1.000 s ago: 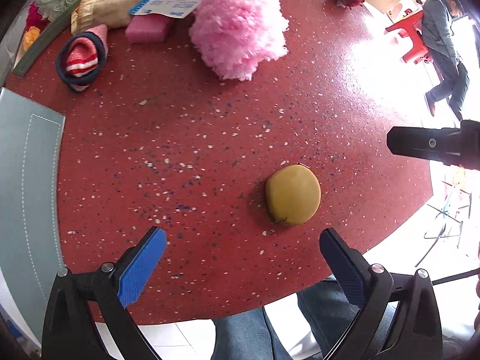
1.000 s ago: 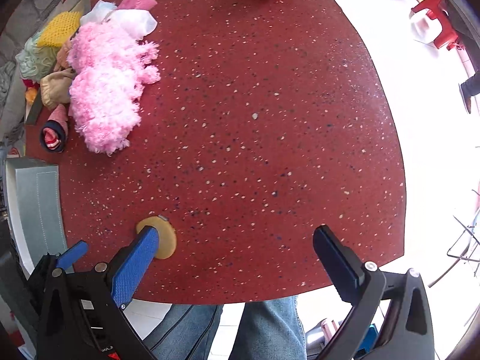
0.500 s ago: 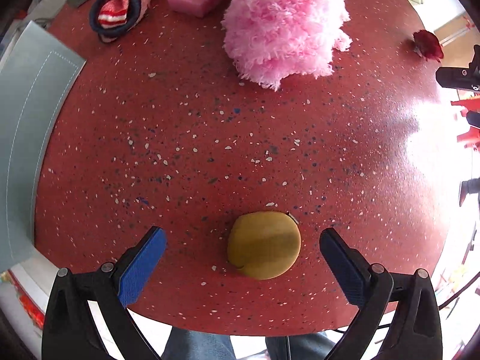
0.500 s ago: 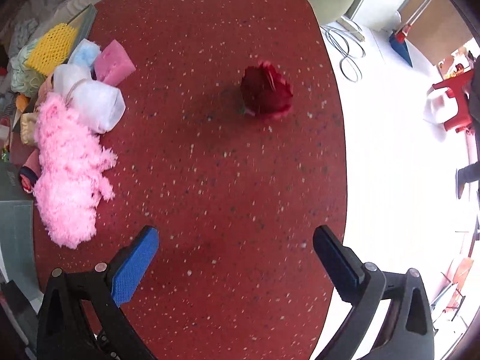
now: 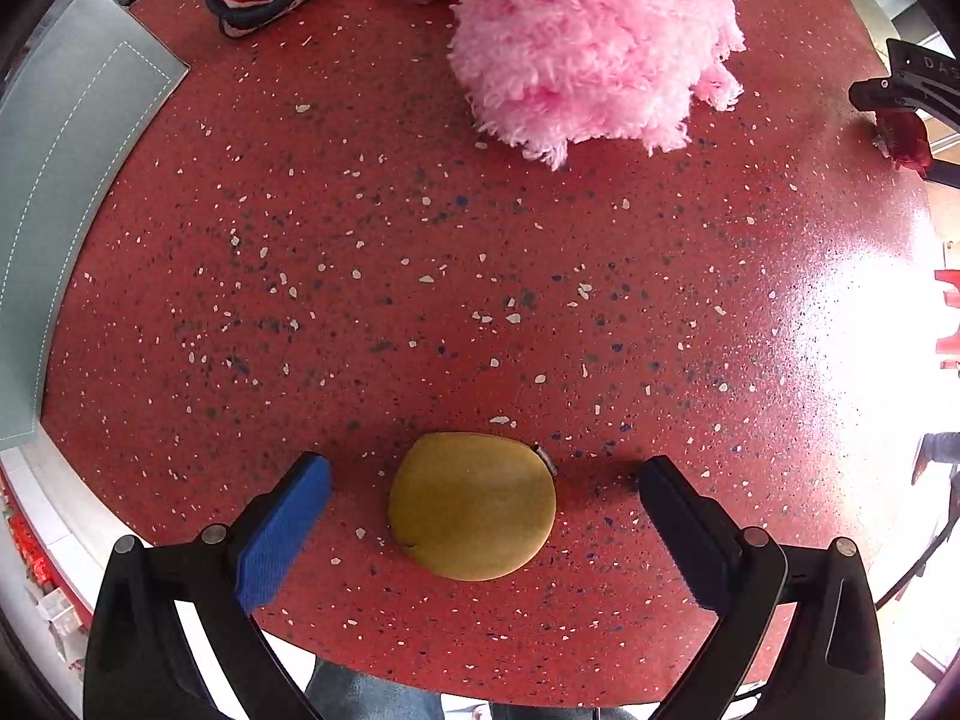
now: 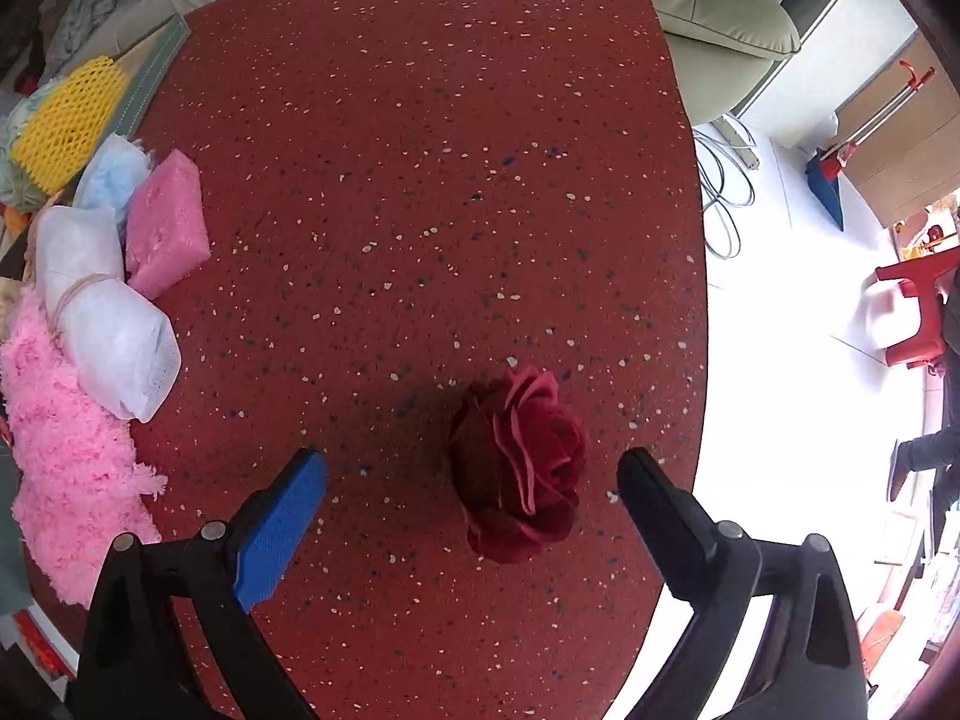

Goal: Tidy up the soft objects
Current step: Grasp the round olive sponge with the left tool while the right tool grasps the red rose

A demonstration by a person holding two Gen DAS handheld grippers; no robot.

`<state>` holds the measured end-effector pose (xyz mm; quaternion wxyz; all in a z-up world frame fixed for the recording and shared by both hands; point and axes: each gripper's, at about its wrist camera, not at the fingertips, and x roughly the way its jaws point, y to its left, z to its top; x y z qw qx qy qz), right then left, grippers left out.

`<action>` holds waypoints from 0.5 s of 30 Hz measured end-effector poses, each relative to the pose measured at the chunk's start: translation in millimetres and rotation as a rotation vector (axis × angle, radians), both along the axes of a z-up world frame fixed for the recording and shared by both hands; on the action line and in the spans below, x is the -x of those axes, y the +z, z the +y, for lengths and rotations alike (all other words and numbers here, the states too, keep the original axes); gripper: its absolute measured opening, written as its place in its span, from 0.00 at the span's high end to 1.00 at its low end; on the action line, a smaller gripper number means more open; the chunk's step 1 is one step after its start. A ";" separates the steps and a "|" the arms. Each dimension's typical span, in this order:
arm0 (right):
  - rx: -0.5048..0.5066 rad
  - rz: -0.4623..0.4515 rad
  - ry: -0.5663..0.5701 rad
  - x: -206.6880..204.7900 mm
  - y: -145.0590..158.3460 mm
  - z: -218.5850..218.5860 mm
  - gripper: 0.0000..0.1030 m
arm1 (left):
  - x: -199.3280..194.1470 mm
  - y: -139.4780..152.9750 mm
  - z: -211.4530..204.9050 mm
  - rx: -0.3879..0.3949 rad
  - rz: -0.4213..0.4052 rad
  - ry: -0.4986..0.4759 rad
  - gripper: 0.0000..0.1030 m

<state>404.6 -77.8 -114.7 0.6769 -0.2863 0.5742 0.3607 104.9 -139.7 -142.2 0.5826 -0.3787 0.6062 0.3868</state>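
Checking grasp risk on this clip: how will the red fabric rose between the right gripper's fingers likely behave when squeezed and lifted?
The red rose looks like layered cloth petals, so it will probably compress rather than resist. It seems light for its bulk. Lying on its side on the table, it may roll or shift if one finger touches first. The right gripper, whose jaws have just been closing, straddles it without contact.

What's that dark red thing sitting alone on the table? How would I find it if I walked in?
Start at the round red speckled table and ignore the heap of soft things along one side, with the fluffy pink bundle. Near the opposite rim, towards the bright floor, a fabric rose lies by itself. Its layered, dark crimson petals are unlike anything else there.
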 end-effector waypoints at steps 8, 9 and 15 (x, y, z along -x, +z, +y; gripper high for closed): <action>0.023 0.013 0.051 4.3 -4.3 8.4 0.65 | 2.2 2.1 20.3 0.009 0.000 0.000 0.00; 0.024 0.032 0.052 8.0 -4.5 5.2 0.65 | 2.8 0.0 22.0 0.009 -0.001 0.000 0.00; 0.042 0.171 0.061 61.1 -5.7 -40.2 0.65 | 2.2 -4.3 24.9 0.029 0.010 -0.015 0.00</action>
